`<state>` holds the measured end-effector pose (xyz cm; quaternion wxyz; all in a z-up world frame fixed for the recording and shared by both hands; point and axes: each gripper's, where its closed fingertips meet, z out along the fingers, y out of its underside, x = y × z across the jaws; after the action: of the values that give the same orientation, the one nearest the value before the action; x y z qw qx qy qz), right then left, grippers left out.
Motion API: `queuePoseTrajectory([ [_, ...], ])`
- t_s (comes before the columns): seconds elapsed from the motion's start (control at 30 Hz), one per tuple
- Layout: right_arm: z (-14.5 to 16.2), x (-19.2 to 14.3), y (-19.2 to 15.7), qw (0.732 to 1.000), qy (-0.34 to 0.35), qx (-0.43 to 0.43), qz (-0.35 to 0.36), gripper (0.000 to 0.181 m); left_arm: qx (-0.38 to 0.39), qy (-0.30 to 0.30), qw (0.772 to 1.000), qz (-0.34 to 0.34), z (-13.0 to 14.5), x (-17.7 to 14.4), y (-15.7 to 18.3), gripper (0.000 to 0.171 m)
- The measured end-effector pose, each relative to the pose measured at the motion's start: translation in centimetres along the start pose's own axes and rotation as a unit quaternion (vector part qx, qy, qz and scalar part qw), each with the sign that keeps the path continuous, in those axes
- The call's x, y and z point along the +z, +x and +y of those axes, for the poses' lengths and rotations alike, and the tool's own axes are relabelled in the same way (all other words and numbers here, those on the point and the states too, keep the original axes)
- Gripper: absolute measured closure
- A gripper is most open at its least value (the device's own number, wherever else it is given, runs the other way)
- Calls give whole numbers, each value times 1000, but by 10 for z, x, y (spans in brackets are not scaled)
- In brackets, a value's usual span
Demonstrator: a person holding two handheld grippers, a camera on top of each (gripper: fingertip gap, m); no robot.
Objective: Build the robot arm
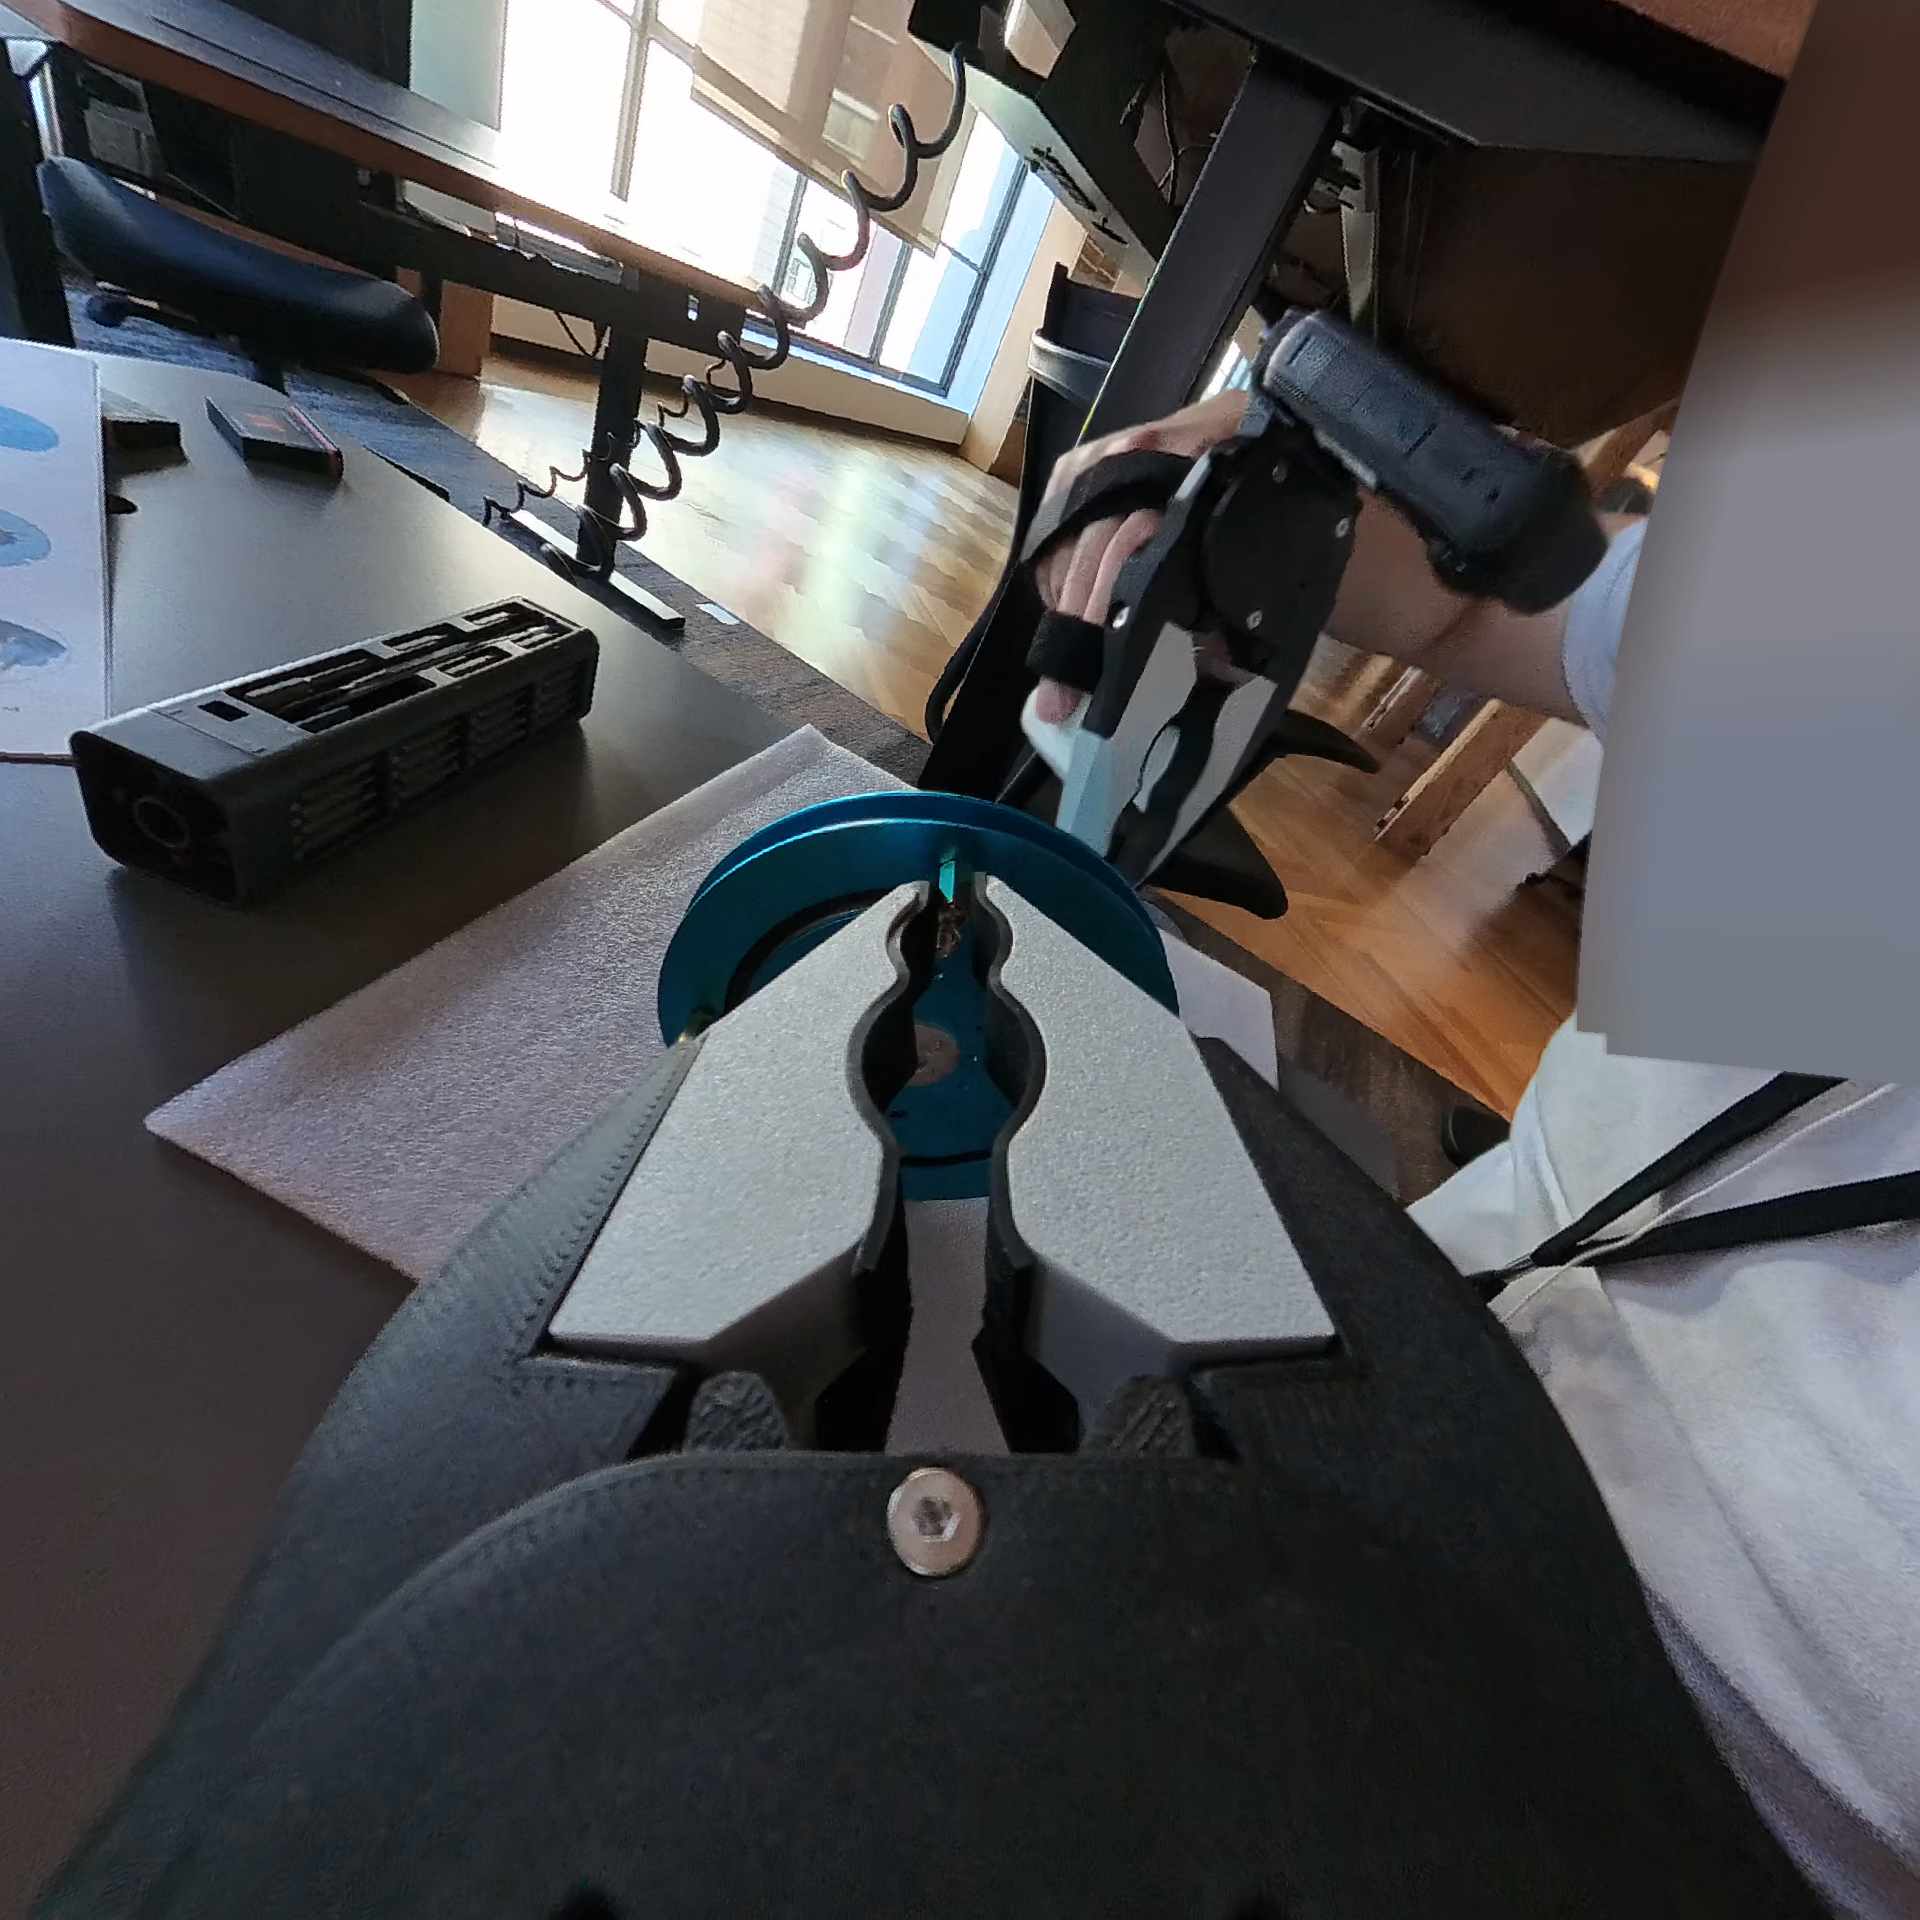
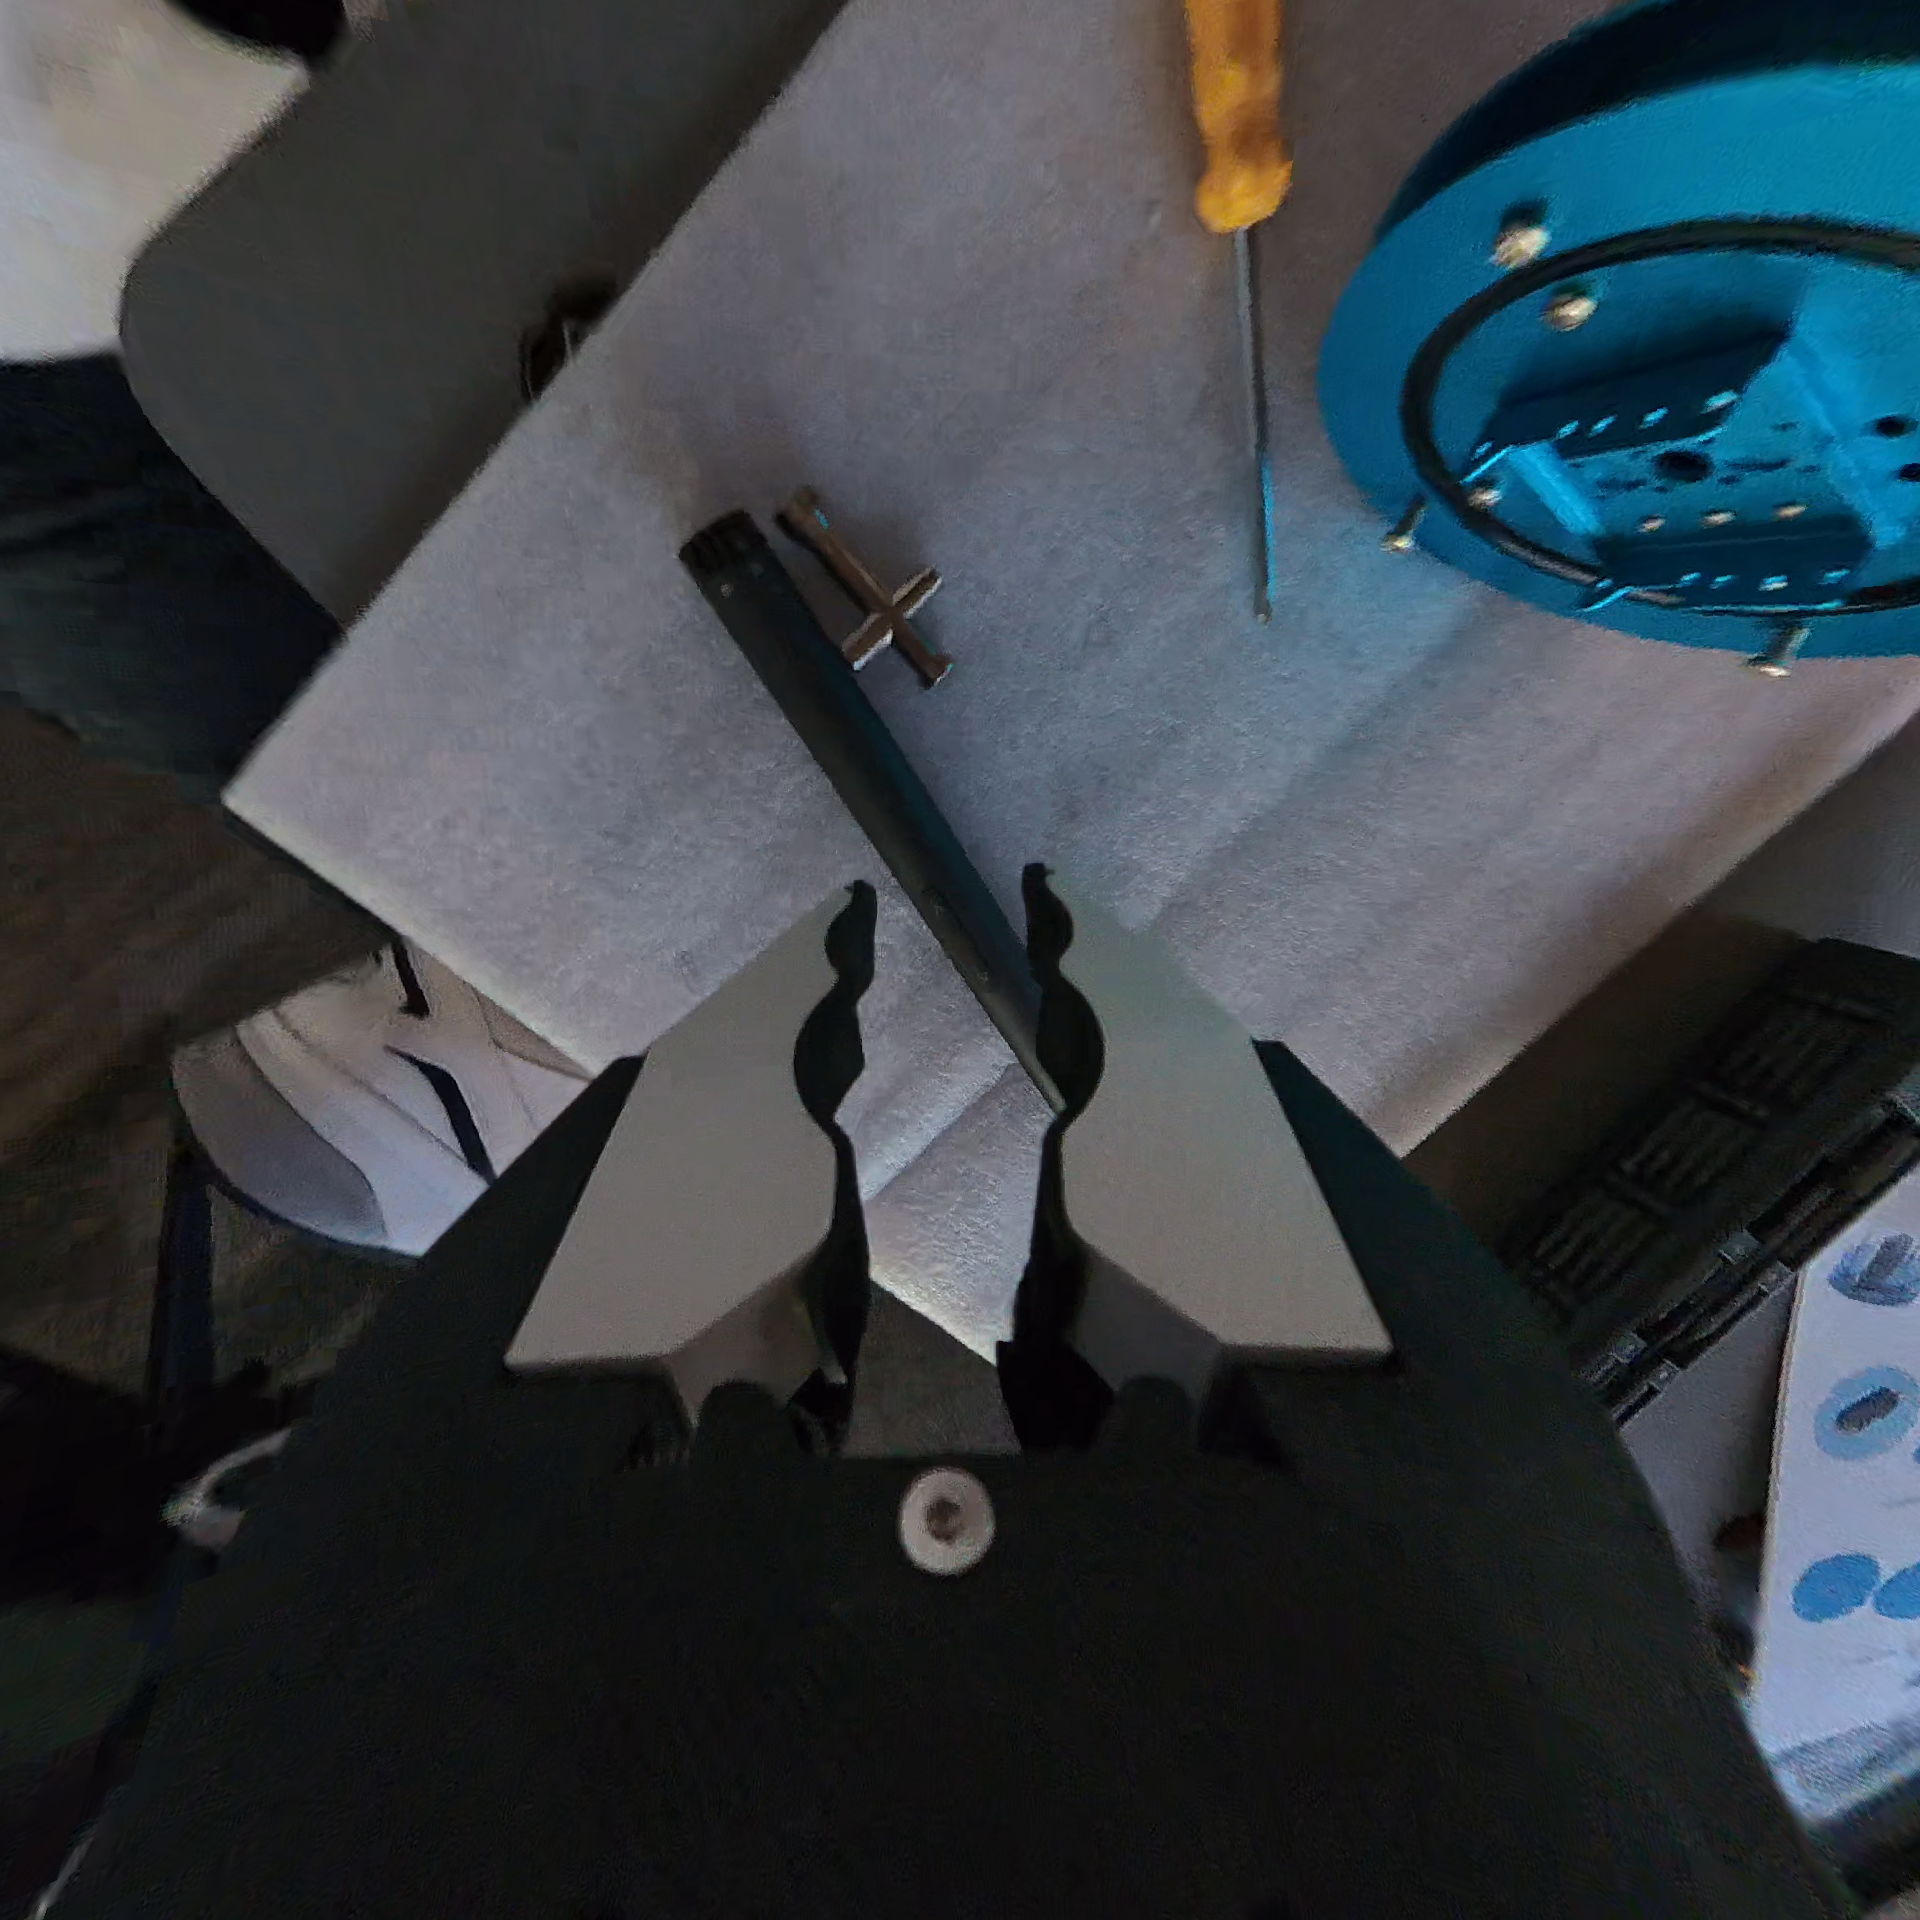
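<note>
My left gripper (image 1: 951, 896) is shut on a part of a blue metal wheel (image 1: 727, 935), which stands on edge on a grey foam mat (image 1: 468, 987). The wheel (image 2: 1392, 395) also shows at the upper right of the right wrist view, with screws sticking out of its rim. My right gripper (image 2: 948, 888) is open and hovers over the mat (image 2: 1039, 364), its fingers either side of a thin black tool (image 2: 831, 707) lying there. A small metal cross-shaped key (image 2: 883, 613) lies beside that tool. In the left wrist view the right gripper (image 1: 1117, 831) hangs just behind the wheel.
A yellow-handled screwdriver (image 2: 1236, 125) lies on the mat near the wheel. A black slotted case (image 1: 332, 738) sits on the dark table to the left, beside a sheet with blue blots (image 1: 42, 540). A small black box (image 1: 275, 436) lies farther back. A person in a white shirt (image 1: 1714, 1351) is at the table's edge.
</note>
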<state>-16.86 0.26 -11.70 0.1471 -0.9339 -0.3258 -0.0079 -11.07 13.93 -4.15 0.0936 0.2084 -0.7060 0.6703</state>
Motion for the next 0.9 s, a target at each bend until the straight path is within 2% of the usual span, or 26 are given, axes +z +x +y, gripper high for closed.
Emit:
queuePoseTrajectory([
  [0.07,13,11,-3,999,-25,-13,-26,152,4,0,1000,-1,0,0,0,167],
  [0.2,15,19,-7,996,-4,-4,-87,155,-1,1,1000,9,0,2,2,167],
  [0.3,15,21,6,994,-1,-9,-111,158,3,-2,1000,13,1,5,4,167],
  [0.47,24,22,0,982,-43,-9,-182,168,2,1,1000,11,1,5,4,167],
  [0.63,33,18,-7,980,-74,-21,-185,170,3,3,1000,9,1,3,3,167],
  [0.77,35,18,-6,981,-91,-44,-163,166,5,2,1000,10,1,5,5,167],
  [0.9,31,18,2,986,-86,-49,-131,170,3,4,1000,12,1,4,5,168],
])
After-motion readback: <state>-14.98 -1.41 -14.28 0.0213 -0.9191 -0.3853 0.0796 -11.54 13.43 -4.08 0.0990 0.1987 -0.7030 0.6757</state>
